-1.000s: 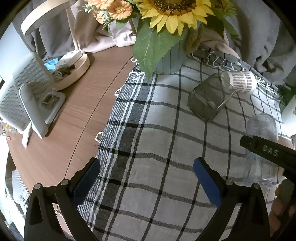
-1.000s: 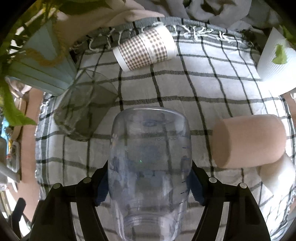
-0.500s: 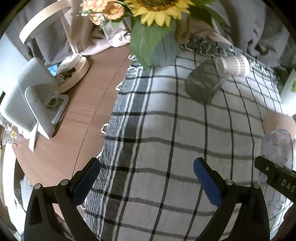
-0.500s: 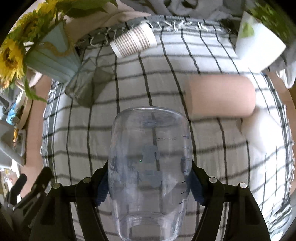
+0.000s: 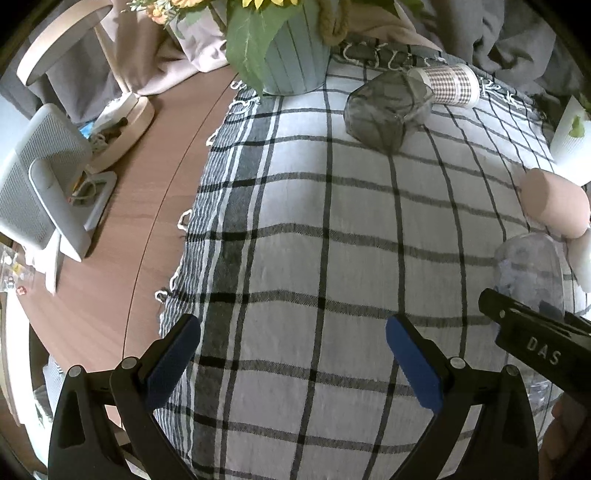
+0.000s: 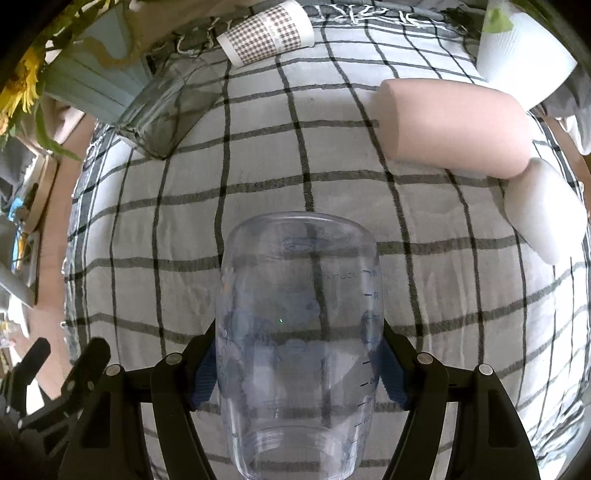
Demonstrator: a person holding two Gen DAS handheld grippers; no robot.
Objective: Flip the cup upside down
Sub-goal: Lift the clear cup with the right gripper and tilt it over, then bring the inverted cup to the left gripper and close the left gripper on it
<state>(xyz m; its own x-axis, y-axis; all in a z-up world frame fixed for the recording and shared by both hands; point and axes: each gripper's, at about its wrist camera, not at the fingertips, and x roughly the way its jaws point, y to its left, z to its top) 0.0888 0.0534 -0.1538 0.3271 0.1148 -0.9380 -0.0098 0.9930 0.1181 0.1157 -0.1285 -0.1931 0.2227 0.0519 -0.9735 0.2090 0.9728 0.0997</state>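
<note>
Lifted higher than a second ago, the clear plastic cup (image 6: 299, 332) now hangs above the checked cloth (image 6: 295, 162) rather than near it, and the other cups have slid toward the top of the right wrist view. The right tool (image 6: 297, 369) is clamped on the cup's sides, blue pads pressed against the wall at lower centre of that frame. In this view the cup's closed end points away from the camera and its threaded mouth sits toward the bottom edge, so it looks to be carried lengthwise and not yet set down mouth-first.

The left tool (image 5: 293, 354) has drawn back too; its fingers stand wide apart with nothing between them, at the bottom of its own frame, over bare cloth.

Lying on their sides toward the top: a grey glass (image 6: 166, 110), a gingham paper cup (image 6: 266, 33), a pink cup (image 6: 454, 125) and a white cup (image 6: 543, 210) touching it.

What could go wrong (my guess only): the wall is smooth and rounded, so a quick wrist turn could let it slip or twist in the pads. Setting it down on rumpled cloth could also leave it leaning, or knock the pink cup at right.
</note>
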